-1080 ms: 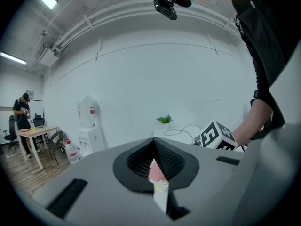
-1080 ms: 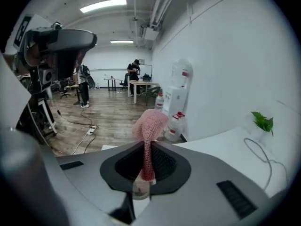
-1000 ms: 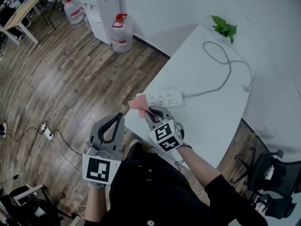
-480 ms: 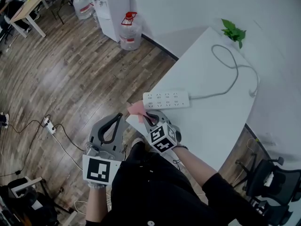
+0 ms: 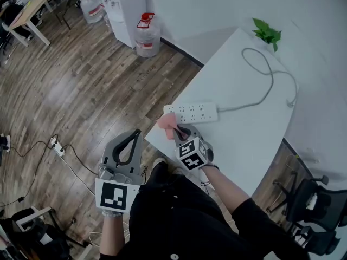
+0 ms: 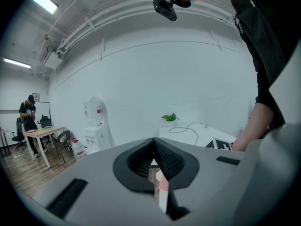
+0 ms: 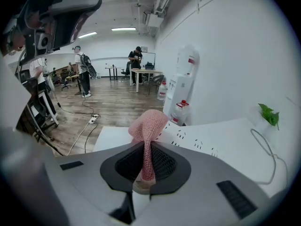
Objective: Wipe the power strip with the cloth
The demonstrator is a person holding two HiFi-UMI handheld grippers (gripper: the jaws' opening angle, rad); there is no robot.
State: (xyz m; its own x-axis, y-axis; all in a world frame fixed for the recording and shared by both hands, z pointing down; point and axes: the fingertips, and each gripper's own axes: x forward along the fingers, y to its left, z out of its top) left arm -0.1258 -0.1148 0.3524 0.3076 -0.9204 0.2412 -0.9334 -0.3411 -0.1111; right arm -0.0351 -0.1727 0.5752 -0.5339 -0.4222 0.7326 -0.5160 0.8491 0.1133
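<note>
A white power strip [image 5: 191,112] lies on the white table [image 5: 244,137] near its left edge, and its grey cord [image 5: 267,77] runs toward the far corner. My right gripper [image 5: 177,129] is shut on a pink cloth [image 5: 166,123], which bunches just in front of the strip's left end. In the right gripper view the cloth [image 7: 147,125] stands up from the closed jaws, with the strip [image 7: 195,143] right behind it. My left gripper [image 5: 132,136] hangs over the wooden floor left of the table, shut and empty; its jaw tips meet in the left gripper view [image 6: 154,141].
A green plant [image 5: 267,32] sits at the table's far corner. Water jugs [image 5: 147,34] and a white dispenser [image 5: 127,4] stand by the wall. A floor power strip [image 5: 55,145] with cables lies at left. An office chair [image 5: 314,205] is at lower right. People stand far back in the room.
The right gripper with the cloth drew back slightly, then shifted right again toward the strip's left end. The left gripper stayed put.
</note>
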